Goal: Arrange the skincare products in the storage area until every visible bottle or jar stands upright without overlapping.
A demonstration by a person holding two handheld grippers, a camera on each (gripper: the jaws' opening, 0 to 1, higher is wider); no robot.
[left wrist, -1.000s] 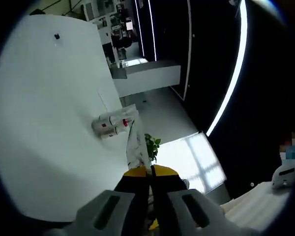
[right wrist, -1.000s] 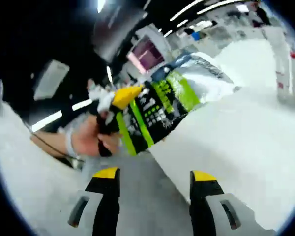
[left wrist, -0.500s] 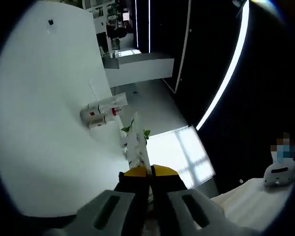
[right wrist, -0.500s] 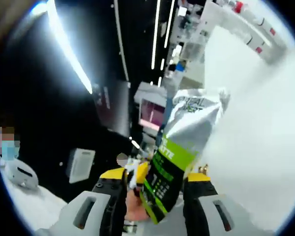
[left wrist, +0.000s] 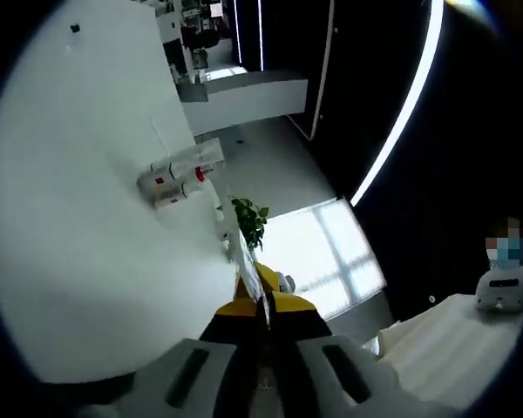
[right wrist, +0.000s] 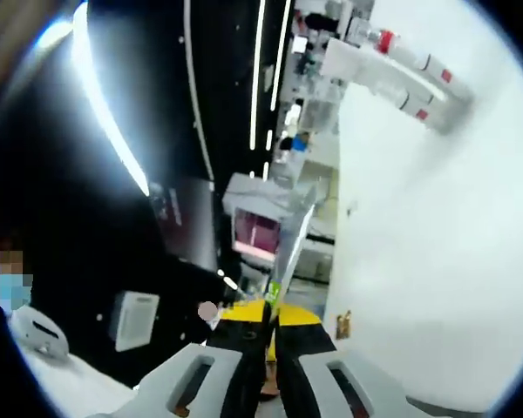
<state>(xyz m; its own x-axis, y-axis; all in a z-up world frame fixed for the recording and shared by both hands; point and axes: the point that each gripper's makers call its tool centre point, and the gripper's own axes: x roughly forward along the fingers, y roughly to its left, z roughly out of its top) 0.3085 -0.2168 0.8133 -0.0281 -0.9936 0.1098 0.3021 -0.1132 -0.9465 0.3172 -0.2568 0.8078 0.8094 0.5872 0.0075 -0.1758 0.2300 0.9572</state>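
The skincare bottles (left wrist: 176, 178) lie on their sides on the white table (left wrist: 61, 218), close together in a small bunch. They are white with red marks, and a clear wrap or box seems to sit around them. In the left gripper view they are near the table's edge, up and to the left of the jaws and well apart from them. In the right gripper view the same bottles (right wrist: 405, 74) are at the top right, far from the jaws, on the white table (right wrist: 436, 261). How many bottles there are is too small to tell.

The left gripper (left wrist: 263, 306) has its yellow-tipped jaws squeezed together on a thin packet (left wrist: 244, 259) — seen edge on, it looks like a narrow silvery strip that sticks up from between the tips. It hangs just past the table's edge.

The right gripper (right wrist: 270, 313) has its jaws pinched tight too, on a thin packet (right wrist: 289, 252) seen from the side. The strip is silvery with a bit of green near the tips and rises up from between them, beside the table edge.

Behind the packet in the left gripper view there is a small green plant (left wrist: 249, 219) and a bright window (left wrist: 318, 257). Long white light strips (left wrist: 401, 113) run across the dark room. A light strip (right wrist: 109, 122) and a small screen with a pinkish glow (right wrist: 260, 233) show in the right gripper view.
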